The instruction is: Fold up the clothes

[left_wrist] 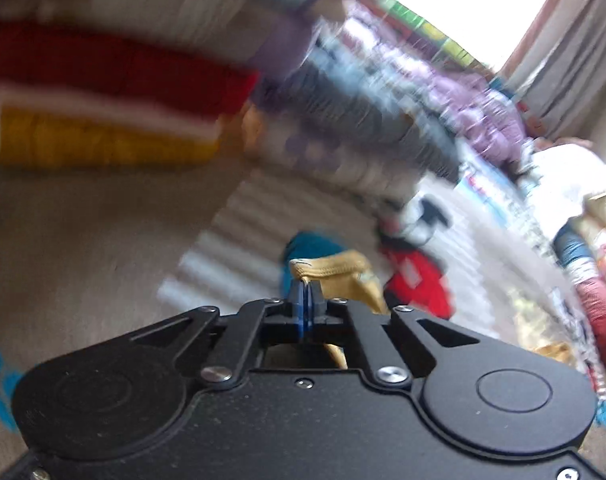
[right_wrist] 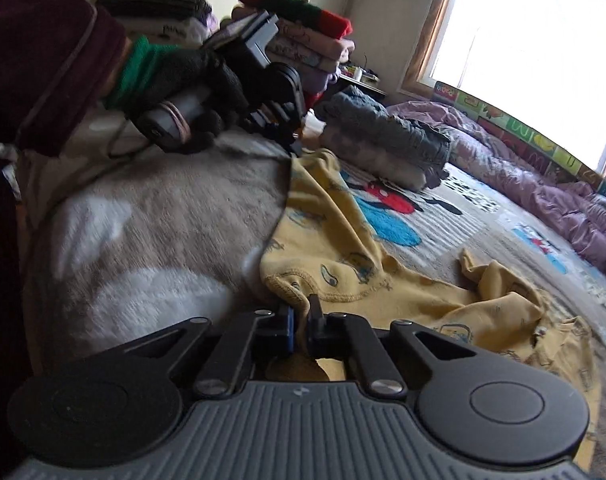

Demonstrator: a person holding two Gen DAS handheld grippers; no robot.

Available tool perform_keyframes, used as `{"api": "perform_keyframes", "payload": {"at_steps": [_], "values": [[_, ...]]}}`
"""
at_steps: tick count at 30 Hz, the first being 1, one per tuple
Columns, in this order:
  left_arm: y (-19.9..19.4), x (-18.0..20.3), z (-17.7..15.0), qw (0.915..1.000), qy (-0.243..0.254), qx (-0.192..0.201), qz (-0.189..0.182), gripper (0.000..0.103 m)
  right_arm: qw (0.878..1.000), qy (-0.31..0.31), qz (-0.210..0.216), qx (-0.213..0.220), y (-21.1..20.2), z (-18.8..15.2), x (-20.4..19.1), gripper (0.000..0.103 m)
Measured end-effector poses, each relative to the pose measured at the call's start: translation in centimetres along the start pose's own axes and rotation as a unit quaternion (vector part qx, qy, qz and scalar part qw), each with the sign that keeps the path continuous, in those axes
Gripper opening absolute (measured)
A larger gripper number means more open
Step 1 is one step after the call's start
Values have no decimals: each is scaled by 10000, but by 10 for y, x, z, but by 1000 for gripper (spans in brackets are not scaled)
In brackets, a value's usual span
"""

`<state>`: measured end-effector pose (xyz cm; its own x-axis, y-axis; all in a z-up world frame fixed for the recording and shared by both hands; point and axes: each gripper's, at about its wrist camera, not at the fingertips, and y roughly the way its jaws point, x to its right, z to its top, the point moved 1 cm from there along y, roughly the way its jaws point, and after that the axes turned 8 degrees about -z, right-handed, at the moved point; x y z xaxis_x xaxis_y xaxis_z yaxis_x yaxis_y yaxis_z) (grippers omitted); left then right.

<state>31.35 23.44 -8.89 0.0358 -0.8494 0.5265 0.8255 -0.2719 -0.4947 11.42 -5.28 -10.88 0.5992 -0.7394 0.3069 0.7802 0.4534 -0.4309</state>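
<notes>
Yellow printed cotton garment (right_wrist: 343,248) spread across lower centre on grey plush cartoon blanket (right_wrist: 151,208), far end crumpled, print unreadable. Left gripper (left_wrist: 307,292) pinching one hem corner; right gripper (right_wrist: 301,314) clamped on another edge. Left view heavily blurred. Two folded stacks (right_wrist: 303,40) upper centre; window (right_wrist: 535,40) upper right.

A bright window (right_wrist: 543,52) with a wooden frame stands ahead and to the right of the right gripper (right_wrist: 300,322), its glass washed out by daylight. A pale wall (right_wrist: 383,8) runs left from it. Beneath lies a bed covered with a grey cartoon-print blanket (right_wrist: 163,208). A rumpled lilac quilt (right_wrist: 543,184) sits along the far right edge, under a colourful picture panel (right_wrist: 515,128). Stacks of folded laundry (right_wrist: 303,40) stand far ahead against the wall.
</notes>
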Motion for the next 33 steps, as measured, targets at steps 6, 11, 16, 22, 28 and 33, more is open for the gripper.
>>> {"api": "perform_keyframes", "payload": {"at_steps": [6,11,16,22,28,33], "values": [[-1,2,14,9992,368,163,25,0,9996,-73,263,59,1,-1,-11,8],[23,-12,1,9953,627,-323,662,0,9990,-124,424,42,-1,-1,-16,20],[17,-18,-1,9959,407,-230,775,12,9960,-304,761,346,-19,2,-34,50],[-33,1,-18,9965,266,29,794,12,9942,-433,859,487,-43,4,-32,51],[-88,24,-86,9973,-624,-249,-284,18,9968,243,712,280,-64,-11,3,55],[-114,33,-151,9830,-1457,-561,-965,18,9891,1452,248,8,-67,-33,49,52]]}}
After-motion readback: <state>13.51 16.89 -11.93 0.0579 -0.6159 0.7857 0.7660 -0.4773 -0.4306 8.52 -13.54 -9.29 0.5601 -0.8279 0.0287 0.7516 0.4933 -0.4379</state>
